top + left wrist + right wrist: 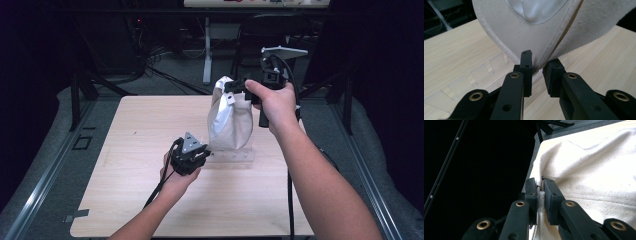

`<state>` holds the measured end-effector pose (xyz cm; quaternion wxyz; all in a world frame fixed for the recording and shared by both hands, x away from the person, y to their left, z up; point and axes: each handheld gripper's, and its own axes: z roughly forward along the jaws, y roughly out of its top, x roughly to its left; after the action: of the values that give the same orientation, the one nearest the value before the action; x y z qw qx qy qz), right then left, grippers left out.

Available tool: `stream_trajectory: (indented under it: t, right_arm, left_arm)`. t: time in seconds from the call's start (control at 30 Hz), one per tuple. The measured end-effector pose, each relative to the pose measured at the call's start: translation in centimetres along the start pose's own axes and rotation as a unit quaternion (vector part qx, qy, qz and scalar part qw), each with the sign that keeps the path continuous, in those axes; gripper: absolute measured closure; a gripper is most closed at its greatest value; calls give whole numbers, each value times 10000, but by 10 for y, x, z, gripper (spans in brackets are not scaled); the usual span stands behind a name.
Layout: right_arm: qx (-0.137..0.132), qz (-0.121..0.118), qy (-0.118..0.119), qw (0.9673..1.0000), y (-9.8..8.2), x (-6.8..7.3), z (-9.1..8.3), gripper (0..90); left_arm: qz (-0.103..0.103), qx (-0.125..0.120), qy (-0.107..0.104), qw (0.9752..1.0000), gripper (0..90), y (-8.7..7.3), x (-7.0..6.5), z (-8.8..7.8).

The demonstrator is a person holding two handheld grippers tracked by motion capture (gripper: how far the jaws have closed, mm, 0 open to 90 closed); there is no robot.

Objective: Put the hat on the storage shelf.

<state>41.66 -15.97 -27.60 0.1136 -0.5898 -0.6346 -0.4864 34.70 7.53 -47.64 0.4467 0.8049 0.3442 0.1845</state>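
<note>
A white cloth bag (230,122) hangs upright over the light wooden table (145,130). My right gripper (234,86) holds it from above, shut on a fold at the bag's top edge (594,170); the cloth is pinched between the pads (540,185). My left gripper (205,155) sits low at the bag's bottom left. In the left gripper view the bag's lower seam (524,32) dips between its jaws (537,68). A narrow gap still shows between the pads, with the left pad against the cloth.
A clear plastic stand (232,156) with slotted teeth (461,85) lies on the table under the bag. Behind the table are a desk leg (207,50), a dark chair (270,35) and cables on the floor. Metal rails (45,170) run along both sides.
</note>
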Motion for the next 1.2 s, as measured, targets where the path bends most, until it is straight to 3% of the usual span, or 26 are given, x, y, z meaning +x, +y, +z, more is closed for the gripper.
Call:
stream_trajectory:
  t: [0.13,0.7,0.9,1.0,1.2]
  right_arm:
    - [49,4,-16,10000,-1,-3,5,824]
    - [235,94,-90,9996,-5,-19,26,824]
    - [279,82,-72,9996,-7,-18,31,823]
    - [312,82,-32,9995,-9,-18,34,823]
    - [391,79,-9,9992,-10,-19,40,823]
  left_arm:
    - [-139,-22,-151,9998,788,-4,4,4]
    - [-332,19,-258,9991,791,-22,5,26]
    - [-418,-29,-133,9990,801,-27,5,25]
    - [-285,-35,24,9996,825,-28,2,22]
    - [-357,110,46,9993,820,-30,0,25]
